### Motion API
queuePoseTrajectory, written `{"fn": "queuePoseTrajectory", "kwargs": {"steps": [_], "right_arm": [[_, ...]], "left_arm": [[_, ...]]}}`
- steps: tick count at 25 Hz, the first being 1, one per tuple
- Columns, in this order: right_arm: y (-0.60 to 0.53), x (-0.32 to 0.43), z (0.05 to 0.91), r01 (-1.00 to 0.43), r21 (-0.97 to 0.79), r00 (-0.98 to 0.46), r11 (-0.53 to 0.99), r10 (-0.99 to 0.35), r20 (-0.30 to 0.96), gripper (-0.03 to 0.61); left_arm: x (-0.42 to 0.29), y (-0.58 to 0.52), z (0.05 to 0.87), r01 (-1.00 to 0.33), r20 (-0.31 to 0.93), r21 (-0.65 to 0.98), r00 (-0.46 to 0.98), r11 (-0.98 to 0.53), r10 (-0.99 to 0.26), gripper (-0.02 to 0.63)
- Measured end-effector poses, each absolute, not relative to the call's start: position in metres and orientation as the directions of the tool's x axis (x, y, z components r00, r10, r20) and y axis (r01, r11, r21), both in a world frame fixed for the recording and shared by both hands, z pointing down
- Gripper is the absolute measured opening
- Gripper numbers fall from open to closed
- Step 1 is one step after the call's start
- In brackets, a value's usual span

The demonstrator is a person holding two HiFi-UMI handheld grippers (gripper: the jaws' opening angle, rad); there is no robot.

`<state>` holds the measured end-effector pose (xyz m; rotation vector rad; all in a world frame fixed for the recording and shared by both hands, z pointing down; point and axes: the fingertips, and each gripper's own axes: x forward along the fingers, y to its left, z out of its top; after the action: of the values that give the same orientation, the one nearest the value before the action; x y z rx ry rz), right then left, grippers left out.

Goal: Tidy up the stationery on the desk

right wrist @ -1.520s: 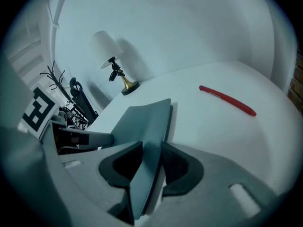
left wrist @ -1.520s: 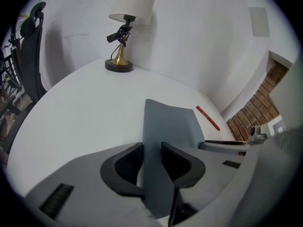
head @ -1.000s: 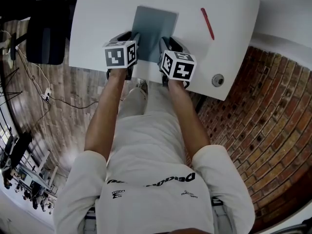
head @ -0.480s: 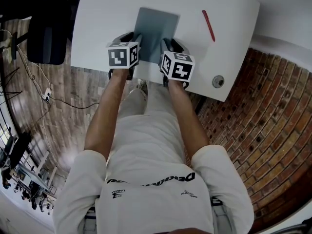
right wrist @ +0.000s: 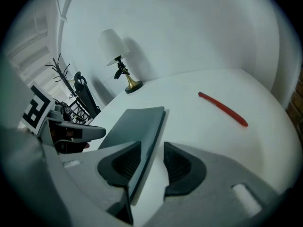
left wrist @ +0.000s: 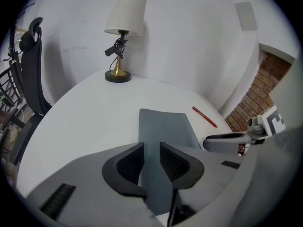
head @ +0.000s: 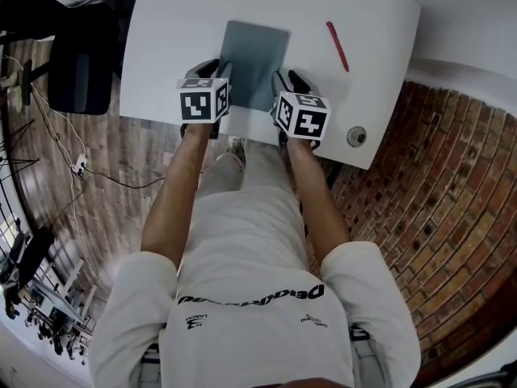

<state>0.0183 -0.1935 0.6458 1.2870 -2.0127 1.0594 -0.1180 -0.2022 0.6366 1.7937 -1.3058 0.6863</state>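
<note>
White surface (head: 178,23) fills the top of the head view, with a wooden floor (head: 121,160) to its left and a brick wall (head: 436,184) to its right. A grey notebook (head: 254,51) lies flat in the middle of the surface.

The left hand-held gripper (left wrist: 151,144) sits at the notebook's near left corner. Its jaws have just been narrowing but are apart, and the grey cover shows in the gap between them, not visibly clamped.

The right hand-held gripper (right wrist: 152,144) straddles the notebook's near right edge. Its jaws have just been widening and stand apart. The edge lies close to the inner jaw, with bare surface showing before the outer one.

A red pen (head: 338,45) lies ahead of the right hand-held gripper and to its outer side, well apart from the notebook. A small round metal fitting (head: 356,137) sits to that gripper's right, near the surface's corner.

A lamp (left wrist: 124,37) with a pale shade stands far ahead of the left hand-held gripper. A black chair (head: 77,75) stands to that gripper's left, beside the surface.
</note>
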Motion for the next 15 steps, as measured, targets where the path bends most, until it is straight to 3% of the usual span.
{"fn": "queuePoseTrajectory", "kwargs": {"steps": [15], "right_arm": [[-0.228, 0.09, 0.6, -0.88, -0.09, -0.366, 0.466, -0.547, 0.753, 0.138]], "left_arm": [[-0.096, -0.208, 0.561, -0.952, 0.684, 0.226, 0.307, -0.207, -0.662, -0.002]]}}
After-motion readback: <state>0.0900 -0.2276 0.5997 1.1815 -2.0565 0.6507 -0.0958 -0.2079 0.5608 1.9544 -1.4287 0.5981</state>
